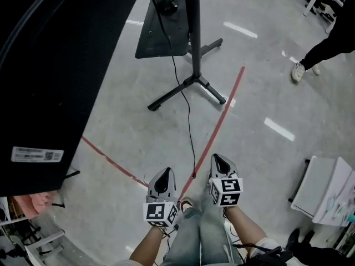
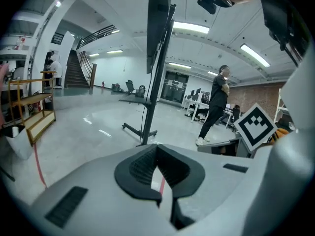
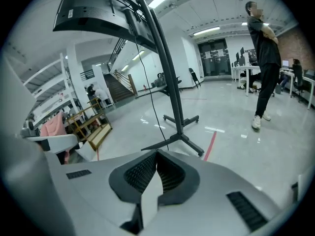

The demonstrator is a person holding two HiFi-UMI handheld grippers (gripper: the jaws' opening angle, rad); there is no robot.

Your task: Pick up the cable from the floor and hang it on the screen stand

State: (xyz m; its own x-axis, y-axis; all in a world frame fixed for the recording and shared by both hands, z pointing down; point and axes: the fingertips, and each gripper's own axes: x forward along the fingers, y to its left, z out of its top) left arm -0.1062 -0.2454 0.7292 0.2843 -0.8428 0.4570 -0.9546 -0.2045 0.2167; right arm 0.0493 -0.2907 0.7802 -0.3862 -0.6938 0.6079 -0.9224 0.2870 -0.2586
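Note:
A thin black cable (image 1: 188,115) runs down from the screen stand and lies across the grey floor, ending near a red tape line in front of my feet. The screen stand (image 1: 194,32) has a black pole on splayed legs, with the big black screen (image 1: 50,65) filling the left of the head view. My left gripper (image 1: 165,174) and right gripper (image 1: 219,160) are held side by side above the floor, both shut and empty, short of the cable's near end. The stand (image 3: 172,97) and hanging cable (image 3: 150,97) show ahead in the right gripper view, and the stand (image 2: 151,107) in the left gripper view.
A dark-clothed person (image 1: 327,49) stands at the far right. A black shelf (image 1: 161,26) sits behind the pole. Red tape (image 1: 222,115) crosses the floor. White furniture (image 1: 324,190) stands at the lower right, a wooden rack (image 2: 34,112) to the left.

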